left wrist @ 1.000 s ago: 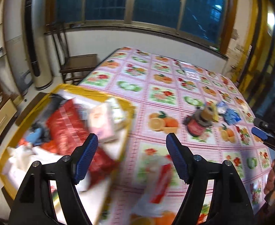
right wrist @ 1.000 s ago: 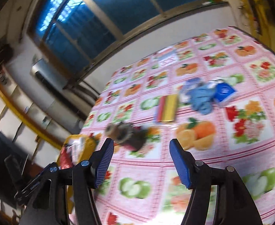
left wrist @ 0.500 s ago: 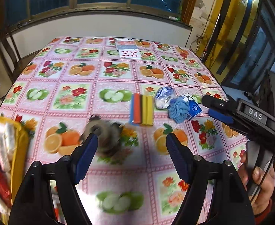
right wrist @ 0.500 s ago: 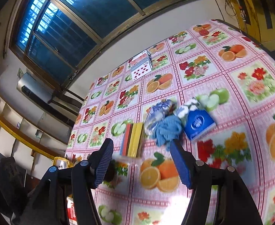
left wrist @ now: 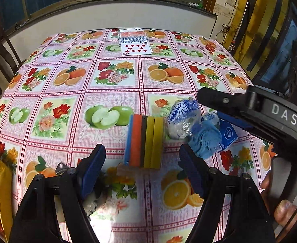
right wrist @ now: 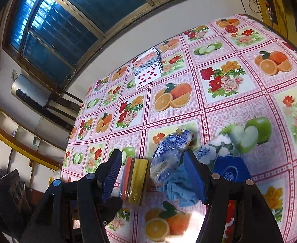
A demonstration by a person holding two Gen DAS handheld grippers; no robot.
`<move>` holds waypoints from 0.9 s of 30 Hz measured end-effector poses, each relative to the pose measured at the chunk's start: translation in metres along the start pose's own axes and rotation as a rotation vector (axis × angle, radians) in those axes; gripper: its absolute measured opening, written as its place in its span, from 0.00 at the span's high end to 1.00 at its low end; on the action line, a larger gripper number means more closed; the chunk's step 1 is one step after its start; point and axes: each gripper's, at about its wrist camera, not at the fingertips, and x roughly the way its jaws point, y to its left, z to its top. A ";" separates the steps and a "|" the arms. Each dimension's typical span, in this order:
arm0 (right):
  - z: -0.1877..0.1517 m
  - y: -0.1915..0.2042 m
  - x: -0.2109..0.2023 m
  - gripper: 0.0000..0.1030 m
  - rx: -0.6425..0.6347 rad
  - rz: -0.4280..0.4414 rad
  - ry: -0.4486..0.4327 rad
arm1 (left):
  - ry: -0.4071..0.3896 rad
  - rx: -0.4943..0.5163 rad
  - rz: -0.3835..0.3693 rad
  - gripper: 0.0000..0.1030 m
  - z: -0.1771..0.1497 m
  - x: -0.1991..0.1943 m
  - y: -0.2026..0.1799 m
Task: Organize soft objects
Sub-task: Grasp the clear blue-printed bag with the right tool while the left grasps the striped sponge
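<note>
Left gripper nearer sponge stack; right gripper reads "DAS".

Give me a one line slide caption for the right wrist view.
Open right hand-held gripper over sponge stack, blue cloth and tissue packs on fruit-print tablecloth.

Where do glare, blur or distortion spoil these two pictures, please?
Left wrist: sharp at the sponges, a white glare patch on the tablecloth at the bottom, table edges bowed by the fisheye. Right wrist: glare on the cloth near the bottom, window frame strongly curved, corners dark.
</note>
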 end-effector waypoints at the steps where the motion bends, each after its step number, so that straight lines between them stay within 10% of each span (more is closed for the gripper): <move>1: 0.002 -0.001 0.004 0.36 0.000 -0.005 0.007 | 0.000 0.004 0.010 0.27 0.002 0.003 -0.002; 16: 0.013 -0.004 0.071 0.33 -0.033 -0.106 0.183 | 0.025 0.046 0.118 0.27 0.011 0.048 -0.009; 18: 0.013 0.001 0.076 0.37 -0.083 -0.145 0.179 | 0.036 0.052 0.131 0.27 0.010 0.055 -0.010; 20: 0.011 0.002 0.080 0.65 -0.103 -0.159 0.184 | 0.057 0.044 0.134 0.27 0.009 0.064 -0.007; 27: 0.011 -0.025 0.045 0.66 0.008 -0.068 0.058 | 0.050 0.013 0.094 0.26 0.008 0.075 0.000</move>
